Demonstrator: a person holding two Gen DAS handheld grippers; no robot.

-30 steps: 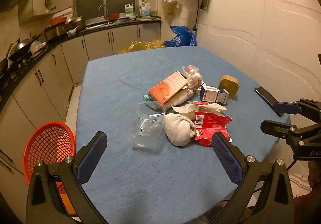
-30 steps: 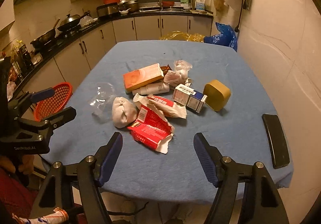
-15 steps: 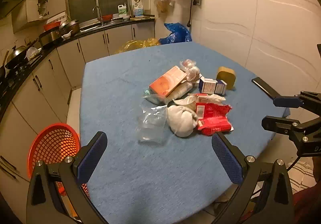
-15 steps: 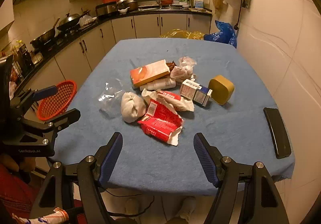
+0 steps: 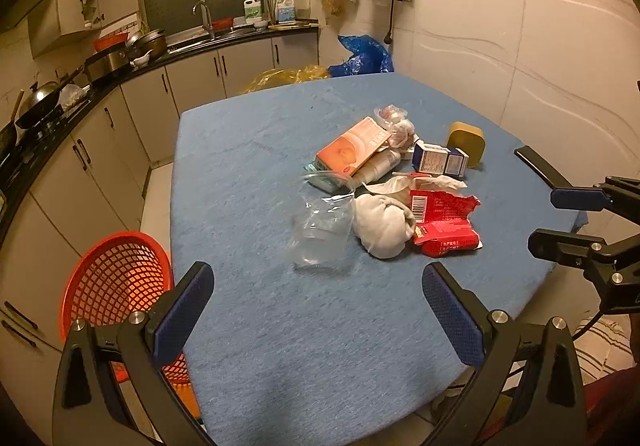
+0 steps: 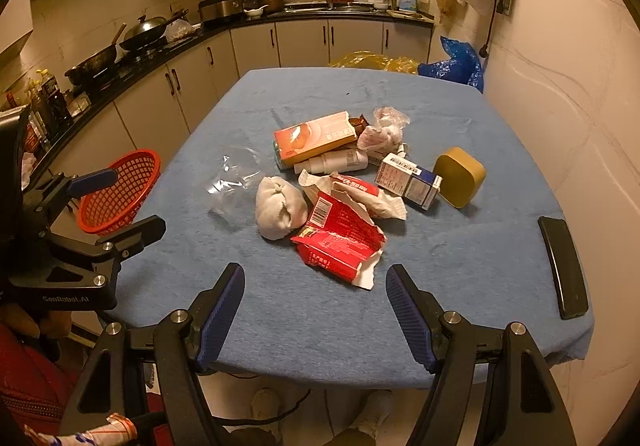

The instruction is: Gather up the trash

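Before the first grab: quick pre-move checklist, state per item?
1. Left gripper open and empty: ok.
2. Right gripper open and empty: ok.
3. Red mesh plastic basket in view beside the blue-clothed table, mouth unobstructed: ok.
4. Nearest trash free to lift: the torn red paper wrapper lies on top at the near edge of the pile, in front of the right gripper: ok.
5. Crumpled clear plastic bag separate from the white wadded cloth ball: they touch or overlap in the left wrist view: cannot tell.
6. Black flat phone clear of the pile, at the table's right edge: ok.
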